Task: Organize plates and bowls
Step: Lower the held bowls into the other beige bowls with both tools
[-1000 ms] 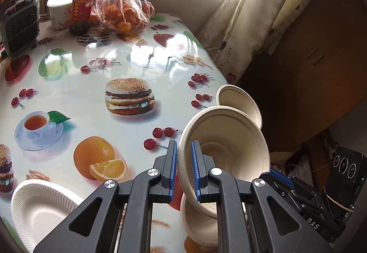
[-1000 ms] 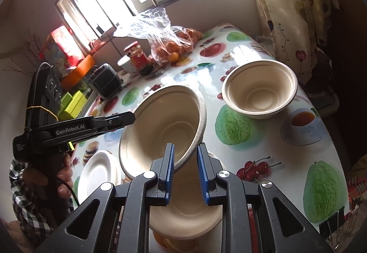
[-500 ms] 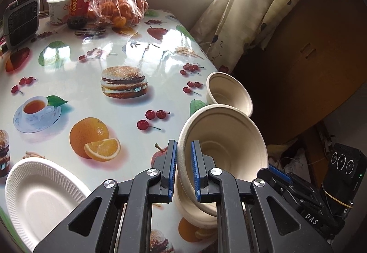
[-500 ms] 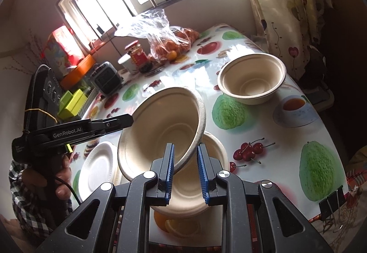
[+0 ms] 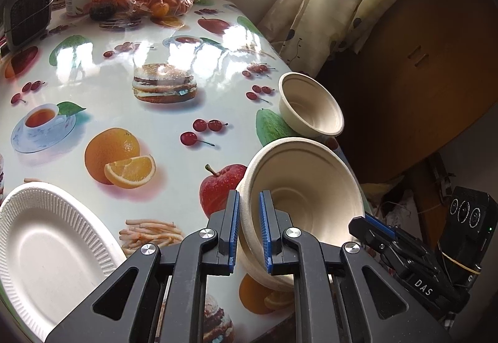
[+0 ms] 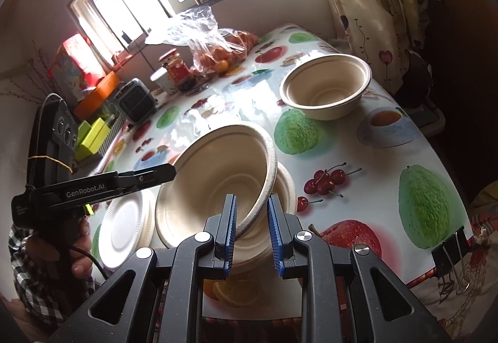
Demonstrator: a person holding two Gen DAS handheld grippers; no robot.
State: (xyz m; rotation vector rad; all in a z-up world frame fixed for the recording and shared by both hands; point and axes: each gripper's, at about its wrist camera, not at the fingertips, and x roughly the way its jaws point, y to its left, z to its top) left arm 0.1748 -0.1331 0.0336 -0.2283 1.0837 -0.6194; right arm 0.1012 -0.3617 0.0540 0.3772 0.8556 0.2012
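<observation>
The left gripper (image 5: 249,229) is pinching the near rim of a tilted bowl (image 5: 306,193), pads on either side of the wall, probably so it can nest it into the lower bowl (image 6: 281,187) it is overlapping at the table's near edge. The right gripper (image 6: 251,227) is straddling the opposite rim with its jaws parted, apparently steadying rather than clamping. The tilted bowl's mouth is facing up and toward the right gripper, its axis leaning off vertical. Just left, 1 stack of white plates (image 6: 126,223) is lying flat. Farther along the right edge, 1 more bowl (image 6: 325,91) is sitting upright, well apart, likely next to collect.
</observation>
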